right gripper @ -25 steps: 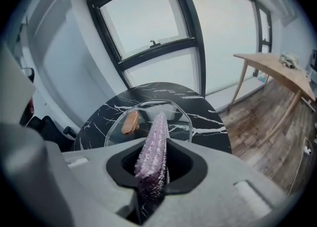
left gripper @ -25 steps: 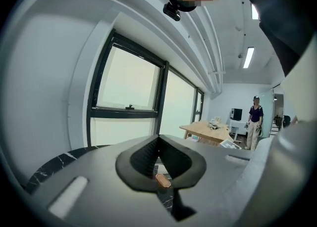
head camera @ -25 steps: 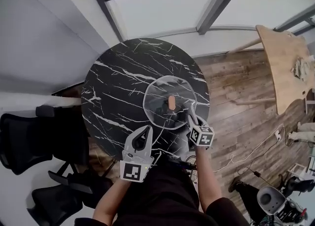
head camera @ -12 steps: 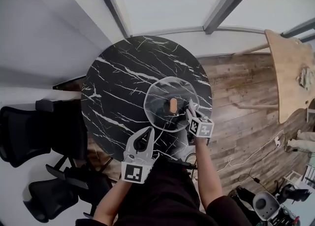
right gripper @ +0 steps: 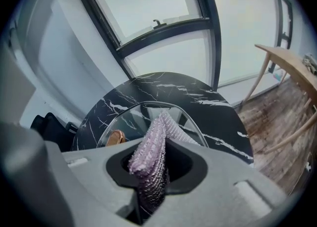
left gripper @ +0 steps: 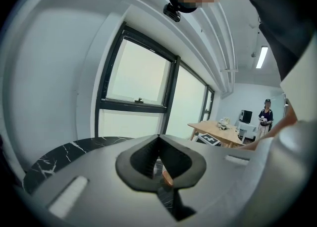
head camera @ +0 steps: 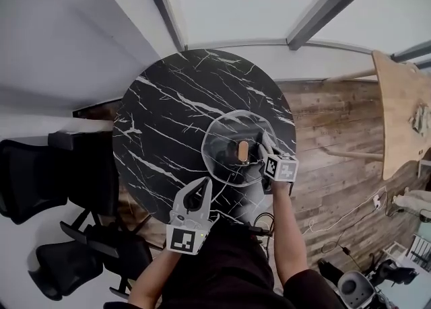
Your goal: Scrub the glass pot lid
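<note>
While the glass pot lid (head camera: 225, 141) lay flat on the round surface (head camera: 168, 112), toward that surface's right side as the person faced it, its dome faced up and its knob (head camera: 242, 151) stood at the centre. The lid was a clear, shallow, round dome with a thin rim, and the dark top showed through it. The knob was tan and smooth and looked oblong from above, with its long side running away from the person. The surface was glossy black stone with white veins.

The right hand-held gripper (head camera: 264, 145) reached over the lid's near right part, just beside the knob, with its jaws clamped on a folded cloth (right gripper: 151, 154). The cloth was pale lilac with a fine knitted texture. It was folded into a ridge that stuck out ahead of the jaws over the glass. Whether it pressed on the glass could not be told.

The left hand-held gripper (head camera: 204, 186) hovered at the surface's near edge, apart from the lid and pointing toward it. Its jaws were together with nothing between them.

Around the surface lay a wood-plank floor (head camera: 330, 132), with black chairs (head camera: 40, 180) to the left and a pale wooden table (head camera: 404, 112) to the right.
</note>
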